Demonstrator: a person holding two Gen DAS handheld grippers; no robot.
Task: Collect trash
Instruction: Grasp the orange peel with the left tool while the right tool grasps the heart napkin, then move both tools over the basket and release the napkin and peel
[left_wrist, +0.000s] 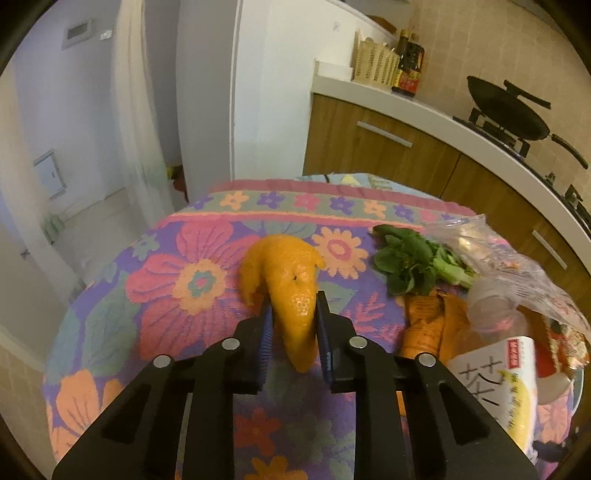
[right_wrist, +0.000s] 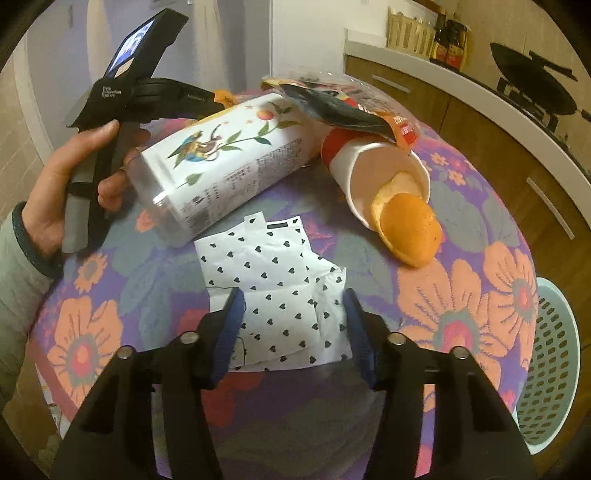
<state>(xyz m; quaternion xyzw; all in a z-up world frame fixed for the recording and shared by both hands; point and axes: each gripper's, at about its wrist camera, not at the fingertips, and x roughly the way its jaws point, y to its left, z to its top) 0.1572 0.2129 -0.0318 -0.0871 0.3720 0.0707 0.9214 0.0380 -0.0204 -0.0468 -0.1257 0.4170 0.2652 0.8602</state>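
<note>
My left gripper (left_wrist: 292, 308) is shut on a large orange peel (left_wrist: 291, 280) and holds it above the flowered tablecloth (left_wrist: 177, 280). In the right wrist view that gripper's body (right_wrist: 140, 92) shows at the far left, held by a hand. My right gripper (right_wrist: 293, 301) is open, its fingers either side of a white paper with black hearts (right_wrist: 280, 295) that lies flat on the table. Beyond it lie a white printed bottle (right_wrist: 229, 162) on its side, a tipped red-and-white paper cup (right_wrist: 369, 166) with another orange peel (right_wrist: 410, 229) at its mouth, and a snack wrapper (right_wrist: 351, 110).
Green leafy scraps (left_wrist: 413, 262), an orange wrapper (left_wrist: 428, 325), a clear plastic bag (left_wrist: 509, 258) and the white bottle (left_wrist: 495, 384) lie right of the left gripper. A pale green perforated basket (right_wrist: 550, 365) stands beside the table on the right. A kitchen counter with a wok (left_wrist: 506, 110) runs behind.
</note>
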